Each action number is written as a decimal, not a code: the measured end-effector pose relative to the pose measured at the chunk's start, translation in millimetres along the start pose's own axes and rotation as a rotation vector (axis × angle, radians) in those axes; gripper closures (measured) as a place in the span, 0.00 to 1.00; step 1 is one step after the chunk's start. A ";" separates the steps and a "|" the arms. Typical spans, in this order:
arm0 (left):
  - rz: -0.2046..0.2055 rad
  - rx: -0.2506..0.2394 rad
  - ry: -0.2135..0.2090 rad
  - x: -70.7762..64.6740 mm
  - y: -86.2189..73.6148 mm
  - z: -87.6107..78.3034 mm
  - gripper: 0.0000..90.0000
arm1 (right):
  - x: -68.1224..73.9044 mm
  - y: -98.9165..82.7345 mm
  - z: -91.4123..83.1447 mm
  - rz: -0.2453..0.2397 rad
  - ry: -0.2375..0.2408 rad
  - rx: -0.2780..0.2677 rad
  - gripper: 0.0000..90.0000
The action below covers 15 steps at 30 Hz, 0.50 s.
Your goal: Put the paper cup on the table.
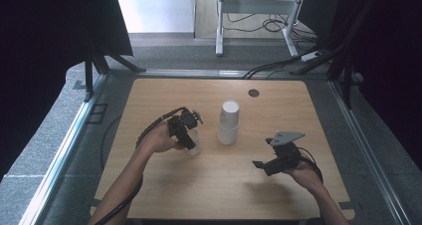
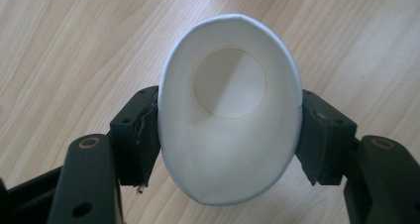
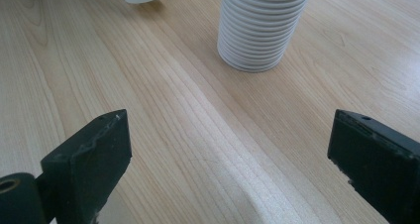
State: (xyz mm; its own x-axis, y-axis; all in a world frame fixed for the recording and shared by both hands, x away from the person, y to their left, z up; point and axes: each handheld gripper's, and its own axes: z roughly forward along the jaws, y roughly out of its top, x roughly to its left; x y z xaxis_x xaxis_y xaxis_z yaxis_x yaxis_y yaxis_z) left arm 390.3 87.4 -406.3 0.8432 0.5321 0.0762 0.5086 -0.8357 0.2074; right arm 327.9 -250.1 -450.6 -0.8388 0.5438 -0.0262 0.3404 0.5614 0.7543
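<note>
A white paper cup (image 2: 230, 135) is held in the left gripper (image 2: 230, 130). The cup is open at the top and has nothing inside, so its round flat bottom shows. Its rim is squeezed into an egg shape, because one black jaw presses at 9 o'clock and the other at 3 o'clock. In the high view the cup (image 1: 194, 144) sits at about 9 o'clock from the middle of the table (image 1: 149, 93). A tall stack of white cups (image 1: 229, 122) stands upside down close by, at the cup's 2 o'clock, with ribbed rims (image 3: 260, 30).
</note>
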 end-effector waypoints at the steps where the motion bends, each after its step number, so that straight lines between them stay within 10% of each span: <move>1: -0.003 0.008 0.006 0.6 0.2 0.9 0.37 | -0.2 -0.3 -0.1 0.000 0.001 0.001 0.04; 15: -0.013 0.080 0.037 1.4 3.3 12.8 0.35 | -1.3 -5.7 2.0 0.020 0.002 0.009 0.04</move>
State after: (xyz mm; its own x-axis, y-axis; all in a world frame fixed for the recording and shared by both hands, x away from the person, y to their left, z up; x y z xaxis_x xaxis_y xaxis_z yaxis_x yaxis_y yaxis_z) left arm 395.4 83.7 -418.0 0.8302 0.5463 0.1105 0.5329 -0.8361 0.1303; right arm 327.9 -252.8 -456.2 -0.8329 0.5533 -0.0098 0.3605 0.5560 0.7489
